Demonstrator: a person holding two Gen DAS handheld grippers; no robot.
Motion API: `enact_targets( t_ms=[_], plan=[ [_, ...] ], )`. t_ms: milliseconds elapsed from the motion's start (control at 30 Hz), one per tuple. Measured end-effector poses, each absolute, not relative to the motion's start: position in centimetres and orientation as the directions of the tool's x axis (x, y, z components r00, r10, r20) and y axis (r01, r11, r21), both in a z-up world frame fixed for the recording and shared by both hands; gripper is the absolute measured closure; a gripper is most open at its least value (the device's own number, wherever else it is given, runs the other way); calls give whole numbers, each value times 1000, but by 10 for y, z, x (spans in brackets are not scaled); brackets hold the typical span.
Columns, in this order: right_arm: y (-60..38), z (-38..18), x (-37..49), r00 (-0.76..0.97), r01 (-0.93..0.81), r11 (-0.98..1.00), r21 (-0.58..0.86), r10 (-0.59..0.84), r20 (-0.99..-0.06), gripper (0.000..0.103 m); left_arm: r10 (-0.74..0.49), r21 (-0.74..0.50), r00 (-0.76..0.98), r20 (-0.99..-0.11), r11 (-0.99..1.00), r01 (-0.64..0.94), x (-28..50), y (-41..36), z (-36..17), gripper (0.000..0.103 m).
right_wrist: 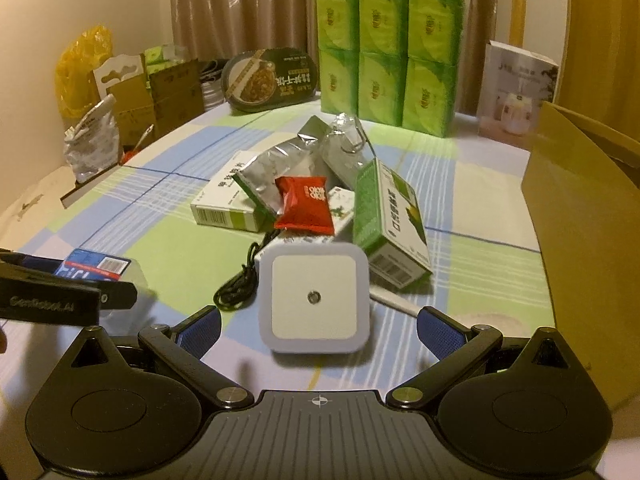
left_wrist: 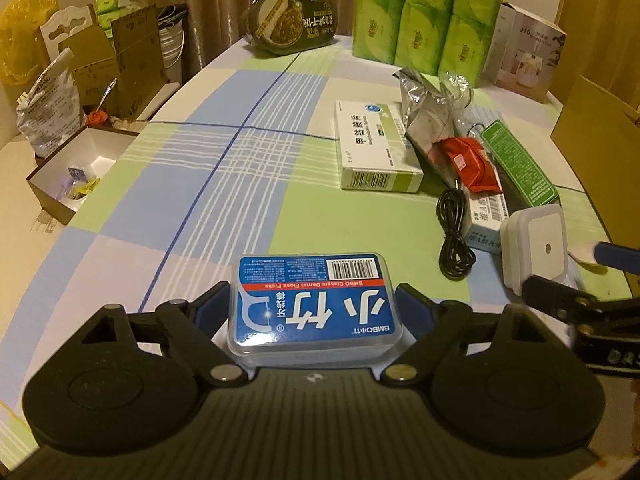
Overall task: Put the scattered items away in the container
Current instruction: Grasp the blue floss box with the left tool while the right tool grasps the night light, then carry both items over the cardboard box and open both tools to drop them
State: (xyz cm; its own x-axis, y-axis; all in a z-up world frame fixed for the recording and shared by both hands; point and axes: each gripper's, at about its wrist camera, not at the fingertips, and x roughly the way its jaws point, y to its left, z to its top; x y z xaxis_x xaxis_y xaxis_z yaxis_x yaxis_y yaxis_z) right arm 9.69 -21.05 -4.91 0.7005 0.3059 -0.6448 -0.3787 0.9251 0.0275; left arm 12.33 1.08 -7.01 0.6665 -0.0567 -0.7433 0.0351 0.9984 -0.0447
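Note:
A clear floss-pick box with a blue label [left_wrist: 314, 300] sits between the blue pads of my left gripper [left_wrist: 314, 306], which is shut on its two sides. My right gripper [right_wrist: 318, 326] stands open around a white square night light [right_wrist: 314, 298], with a gap on each side. The night light [left_wrist: 536, 248] rests on the checked tablecloth. Behind it lie a red snack packet [right_wrist: 306, 204], silver foil pouches [right_wrist: 280, 172], a green box [right_wrist: 390, 216], a white-green medicine box [right_wrist: 224, 200] and a coiled black cable [right_wrist: 240, 288]. A brown cardboard box [right_wrist: 580, 208] stands at the right.
Green tissue packs [right_wrist: 386, 52], a noodle bowl [right_wrist: 270, 80] and a humidifier carton [right_wrist: 516, 92] line the table's far edge. Off the left edge, an open white-lined box [left_wrist: 80, 160] holds small items beside cartons and a yellow bag [left_wrist: 24, 28].

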Motion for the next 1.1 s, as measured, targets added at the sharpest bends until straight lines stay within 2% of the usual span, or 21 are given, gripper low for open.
enact_targets(
  t_ms=[333,367,400,500,533,767,1100],
  plan=[
    [-195,-59,115,707,-377,926,-21,273,-652,3,-76,-77,674,-735,997,28,124,15,-68,18],
    [-194,-59,116,708,-376,927,-22,271,-652,6,-78,-80,676,-733,996,28,124,16,-68,18],
    [-194,-60,118,705,-377,926,-23,271,-655,15,-81,-81,679,-730,996,31,124,16,-68,18],
    [-194,-63,122,690,-375,927,-18,266,-673,30,-82,-73,684,-725,996,41,124,14,-66,18],
    [-194,-63,123,689,-371,928,-20,261,-676,41,-84,-74,685,-724,996,44,123,14,-66,18],
    [-202,-51,115,702,-353,936,3,267,-660,41,-89,-67,696,-713,996,59,124,9,-58,18],
    [-239,9,104,752,-293,955,36,254,-608,41,-139,-63,729,-670,989,131,119,-20,-20,18]
  ],
)
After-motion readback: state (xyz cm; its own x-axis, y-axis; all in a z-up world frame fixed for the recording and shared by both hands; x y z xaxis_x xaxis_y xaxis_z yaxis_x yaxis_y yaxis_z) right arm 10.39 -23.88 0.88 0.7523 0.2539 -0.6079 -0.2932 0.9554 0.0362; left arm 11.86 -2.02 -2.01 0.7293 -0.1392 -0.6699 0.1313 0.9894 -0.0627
